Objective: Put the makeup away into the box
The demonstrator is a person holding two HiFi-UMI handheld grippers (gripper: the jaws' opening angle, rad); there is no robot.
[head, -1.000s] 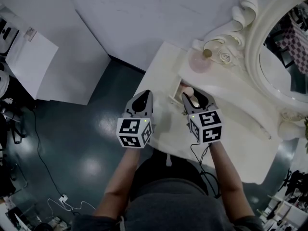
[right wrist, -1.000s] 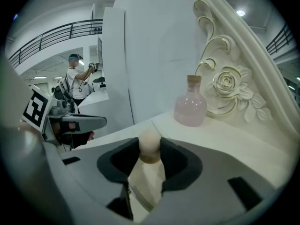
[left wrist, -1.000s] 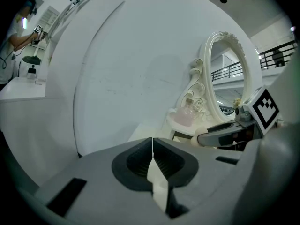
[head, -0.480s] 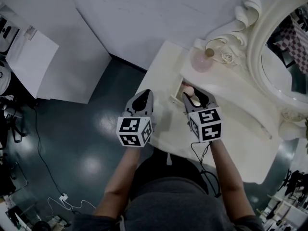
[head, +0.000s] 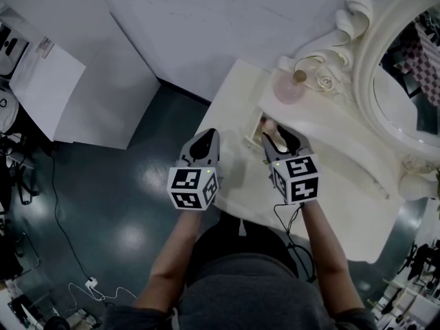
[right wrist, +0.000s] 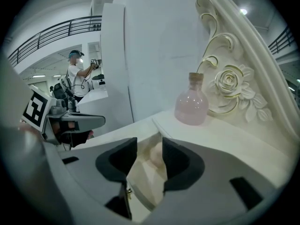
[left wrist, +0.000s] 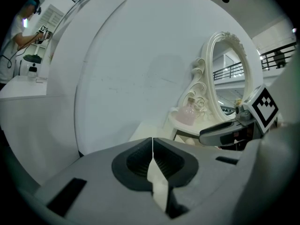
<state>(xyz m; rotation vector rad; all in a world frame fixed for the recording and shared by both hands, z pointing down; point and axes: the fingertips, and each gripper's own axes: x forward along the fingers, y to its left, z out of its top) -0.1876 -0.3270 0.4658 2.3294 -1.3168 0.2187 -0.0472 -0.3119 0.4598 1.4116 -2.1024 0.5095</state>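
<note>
Makeup sponge [right wrist: 153,157], pale pink, rounded: lay inside open drawer [right wrist: 142,172] of cream dressing table [head: 237,96]. R gripper [head: 282,138] sat directly above; jaws spread, just been opening, sponge seen in the gap, pads not touching it. L gripper [head: 205,139] alongside over tabletop, jaws pressed together, empty. Pink bottle [head: 287,88] on shelf behind.

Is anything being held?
Nothing. Left gripper shut, empty. Right gripper: jaws have just been opening, not pressing the pale pink rounded thing between them, in the cream drawer.
</note>
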